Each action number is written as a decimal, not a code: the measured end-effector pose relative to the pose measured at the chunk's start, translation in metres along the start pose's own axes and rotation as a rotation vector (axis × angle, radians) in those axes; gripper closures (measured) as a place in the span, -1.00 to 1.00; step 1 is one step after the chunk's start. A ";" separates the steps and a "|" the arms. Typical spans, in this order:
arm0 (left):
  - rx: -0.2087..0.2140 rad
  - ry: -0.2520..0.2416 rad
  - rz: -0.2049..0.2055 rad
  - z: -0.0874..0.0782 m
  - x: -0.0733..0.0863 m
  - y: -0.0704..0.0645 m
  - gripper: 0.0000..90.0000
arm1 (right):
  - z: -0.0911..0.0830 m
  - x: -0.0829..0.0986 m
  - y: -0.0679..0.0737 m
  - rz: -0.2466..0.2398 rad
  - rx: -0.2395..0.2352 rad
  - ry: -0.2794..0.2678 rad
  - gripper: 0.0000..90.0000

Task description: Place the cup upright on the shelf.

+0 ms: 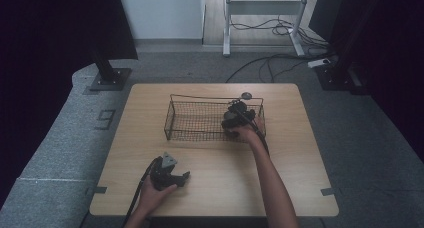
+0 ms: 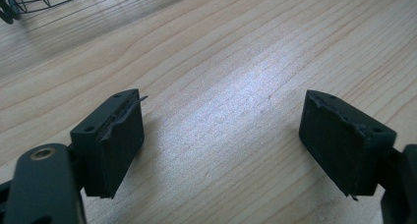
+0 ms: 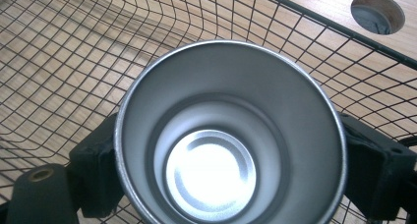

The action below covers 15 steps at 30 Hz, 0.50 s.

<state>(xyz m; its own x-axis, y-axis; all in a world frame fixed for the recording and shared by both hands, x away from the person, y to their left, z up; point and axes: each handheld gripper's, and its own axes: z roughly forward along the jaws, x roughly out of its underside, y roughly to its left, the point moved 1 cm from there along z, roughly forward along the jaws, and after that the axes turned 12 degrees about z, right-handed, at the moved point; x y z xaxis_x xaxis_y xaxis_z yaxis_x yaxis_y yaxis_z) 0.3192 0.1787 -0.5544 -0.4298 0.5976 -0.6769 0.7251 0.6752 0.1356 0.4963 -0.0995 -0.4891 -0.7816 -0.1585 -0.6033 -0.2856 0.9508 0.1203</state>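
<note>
Steel cup (image 3: 231, 140) clamped between my right tool (image 3: 231, 170) jaws, mouth facing camera, inside wire basket (image 1: 200, 119) at its right end, toward bench (image 1: 150, 153) far edge. Left tool (image 2: 221, 145) gaping, empty, parked near front-left edge, likely just out of way.

L tool (image 2: 221, 135) jaws wide apart; R tool (image 3: 231, 155) jaws clamped.

Open counter (image 1: 210, 163) before and left of the basket (image 1: 175, 125); mesh walls closing round the cup (image 3: 231, 135) inside
</note>
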 end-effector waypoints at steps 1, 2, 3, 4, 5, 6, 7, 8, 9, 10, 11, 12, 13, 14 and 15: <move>0.000 0.000 0.000 0.000 0.000 0.000 -0.62 | 0.000 0.000 -0.001 -0.001 -0.002 0.000 -0.73; 0.000 0.000 0.000 0.000 0.000 0.000 -0.62 | -0.001 0.000 -0.001 0.001 -0.004 0.000 -0.73; 0.000 0.000 0.000 0.000 0.000 0.000 -0.62 | -0.001 0.001 -0.001 0.004 -0.005 -0.001 -0.73; 0.000 0.000 0.001 0.000 0.000 0.000 -0.62 | -0.002 0.001 -0.001 0.006 -0.007 -0.008 -0.74; 0.000 0.000 0.000 0.000 0.000 0.000 -0.62 | -0.003 0.000 -0.001 0.005 -0.009 -0.017 -0.74; 0.000 0.000 0.000 0.000 0.000 0.000 -0.62 | -0.003 0.000 -0.001 0.005 -0.009 -0.017 -0.74; -0.001 0.000 0.001 0.000 0.000 0.000 -0.62 | -0.005 0.000 -0.001 0.003 -0.009 -0.032 -0.74; 0.000 0.000 0.000 0.000 0.000 0.000 -0.62 | -0.010 -0.001 0.000 0.009 -0.026 -0.074 -0.73; 0.000 0.000 0.000 0.000 0.000 0.000 -0.62 | -0.012 -0.002 0.001 0.019 -0.034 -0.087 -0.73; 0.000 0.000 0.000 0.000 0.000 0.000 -0.62 | -0.015 -0.003 0.001 0.025 -0.051 -0.102 -0.72; 0.000 0.000 0.000 0.000 0.000 0.000 -0.62 | -0.017 -0.003 0.001 0.022 -0.062 -0.109 -0.72; 0.000 0.000 0.000 0.000 0.000 0.000 -0.62 | -0.017 -0.003 0.001 0.022 -0.062 -0.109 -0.72; 0.000 0.000 0.000 0.000 0.000 0.000 -0.62 | -0.018 -0.004 0.001 0.025 -0.068 -0.112 -0.72; 0.000 -0.001 -0.001 0.000 0.000 0.000 -0.62 | -0.020 -0.004 0.001 0.026 -0.068 -0.118 -0.72; 0.000 -0.001 0.000 0.000 0.000 0.000 -0.62 | -0.022 -0.004 -0.001 0.028 -0.071 -0.138 -0.72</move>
<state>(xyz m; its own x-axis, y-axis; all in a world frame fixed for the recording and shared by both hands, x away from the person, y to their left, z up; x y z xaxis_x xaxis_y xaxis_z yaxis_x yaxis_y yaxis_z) 0.3187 0.1787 -0.5544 -0.4299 0.5970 -0.6774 0.7247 0.6756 0.1356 0.4878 -0.1056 -0.4690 -0.7079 -0.0894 -0.7006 -0.3072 0.9322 0.1915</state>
